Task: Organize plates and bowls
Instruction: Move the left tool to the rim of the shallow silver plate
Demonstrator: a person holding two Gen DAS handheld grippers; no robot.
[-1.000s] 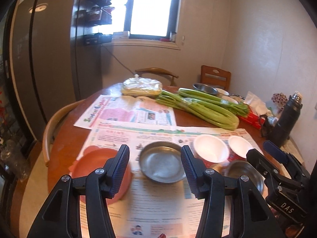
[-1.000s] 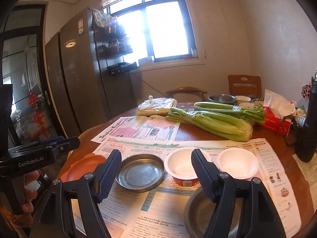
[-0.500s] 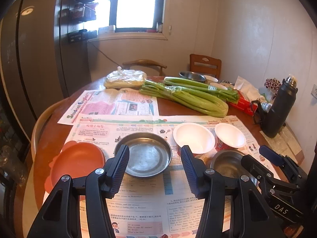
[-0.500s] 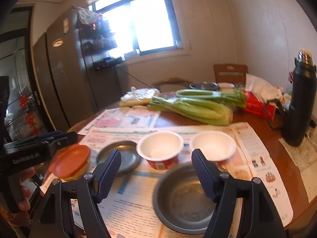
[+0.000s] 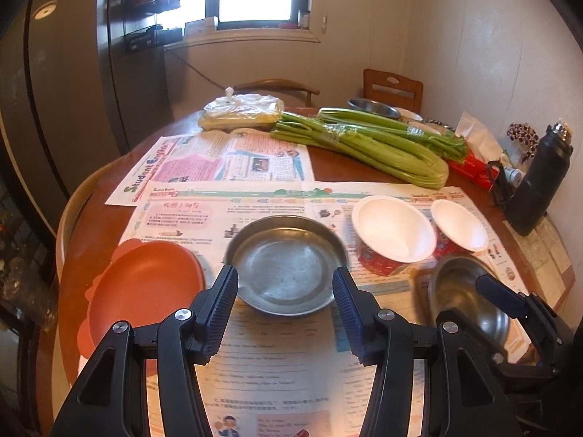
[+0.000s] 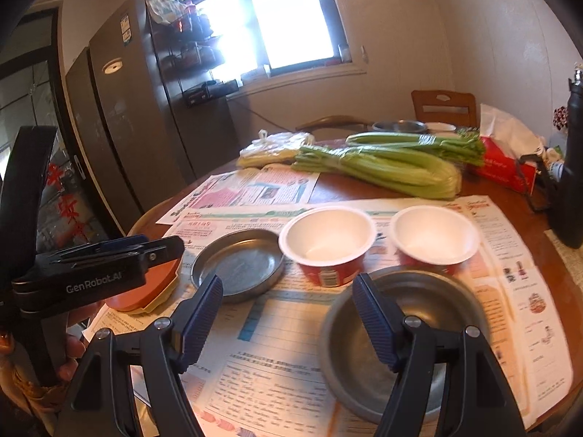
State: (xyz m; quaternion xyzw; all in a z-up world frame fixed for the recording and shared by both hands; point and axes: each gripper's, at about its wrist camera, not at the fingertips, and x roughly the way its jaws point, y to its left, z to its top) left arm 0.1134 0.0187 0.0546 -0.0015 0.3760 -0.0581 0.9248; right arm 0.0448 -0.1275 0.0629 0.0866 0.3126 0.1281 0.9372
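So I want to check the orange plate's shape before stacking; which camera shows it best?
The left wrist view: the orange plate shows nearly whole, only its near edge behind the left gripper. In the right wrist view, the other gripper's body covers most of it.

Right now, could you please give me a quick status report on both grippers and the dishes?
Left gripper open, empty, over flat metal plate. Right gripper open, empty, above round steel bowl. Two white paper bowls unstacked. Nothing blocking.
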